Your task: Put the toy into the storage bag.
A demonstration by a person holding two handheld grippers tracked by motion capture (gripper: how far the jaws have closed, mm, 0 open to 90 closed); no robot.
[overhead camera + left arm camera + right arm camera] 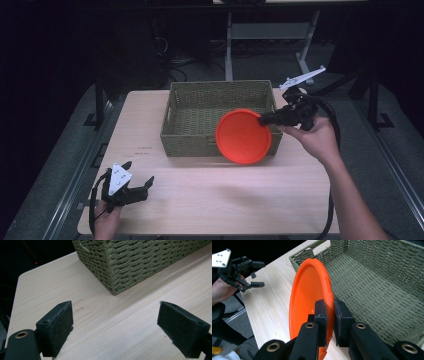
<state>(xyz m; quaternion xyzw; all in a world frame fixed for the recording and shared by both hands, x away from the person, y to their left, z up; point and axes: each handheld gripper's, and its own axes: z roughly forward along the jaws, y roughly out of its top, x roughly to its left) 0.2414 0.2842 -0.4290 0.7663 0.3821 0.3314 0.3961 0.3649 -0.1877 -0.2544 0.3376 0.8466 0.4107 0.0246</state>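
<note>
On the table's point(210, 200) near left corner the left gripper point(139, 186) rests with jaws wide apart, while the right gripper point(265, 119) clamps the orange plate point(242, 137) by its rim, held on edge over the woven basket's point(200, 107) front wall.

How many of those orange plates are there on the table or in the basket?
1. The orange plate is clamped on edge by the right gripper, over the near wall of the woven basket. The basket floor looks bare; none seem hidden.
</note>
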